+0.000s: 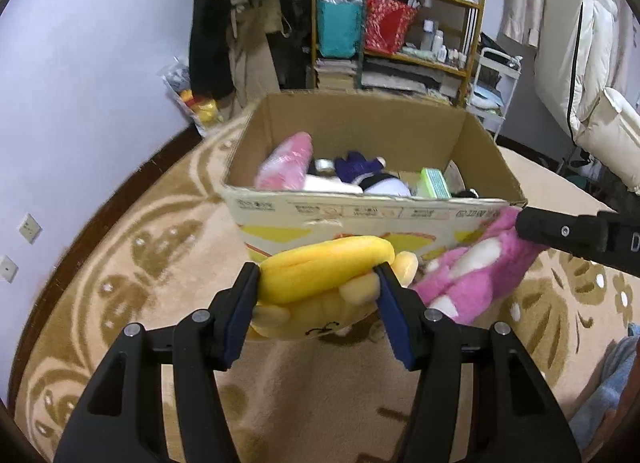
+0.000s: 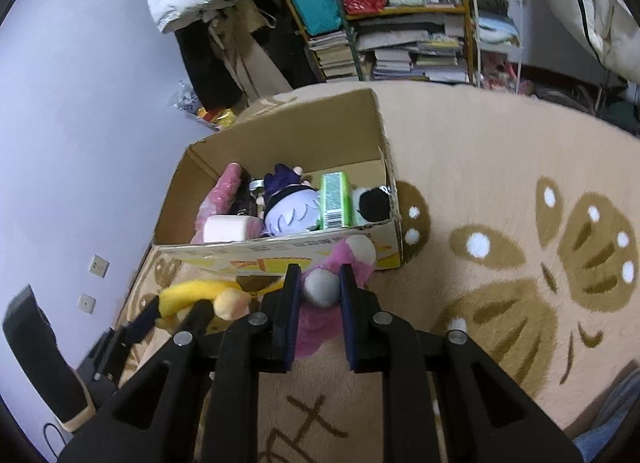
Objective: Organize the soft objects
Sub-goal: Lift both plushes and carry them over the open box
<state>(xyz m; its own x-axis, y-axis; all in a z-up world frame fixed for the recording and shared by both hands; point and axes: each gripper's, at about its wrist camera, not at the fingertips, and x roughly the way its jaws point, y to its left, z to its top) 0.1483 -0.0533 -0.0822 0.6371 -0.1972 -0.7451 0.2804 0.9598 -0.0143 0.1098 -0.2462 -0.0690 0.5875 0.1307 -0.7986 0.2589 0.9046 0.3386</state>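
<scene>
Carpet (image 2: 480, 167) — beige with brown flower shapes — filled the lower frame in both views. Mid-frame stood an open cardboard box (image 1: 360, 123), already holding a purple-haired doll (image 2: 290, 211), a green packet (image 2: 335, 201) and a pink bundle (image 1: 286, 163). Just before its near wall, low centre, the left gripper (image 1: 318, 275) was clamped on a yellow plush (image 1: 324, 271); right of it, the right gripper (image 2: 320, 283) pinched a pink plush (image 1: 476, 271) — both toys held outside the box.

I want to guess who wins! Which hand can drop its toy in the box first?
Probably the right. Its gripper holds the pink toy right up against the box front near the rim, while the left gripper holds the yellow toy lower down, short of the box.
</scene>
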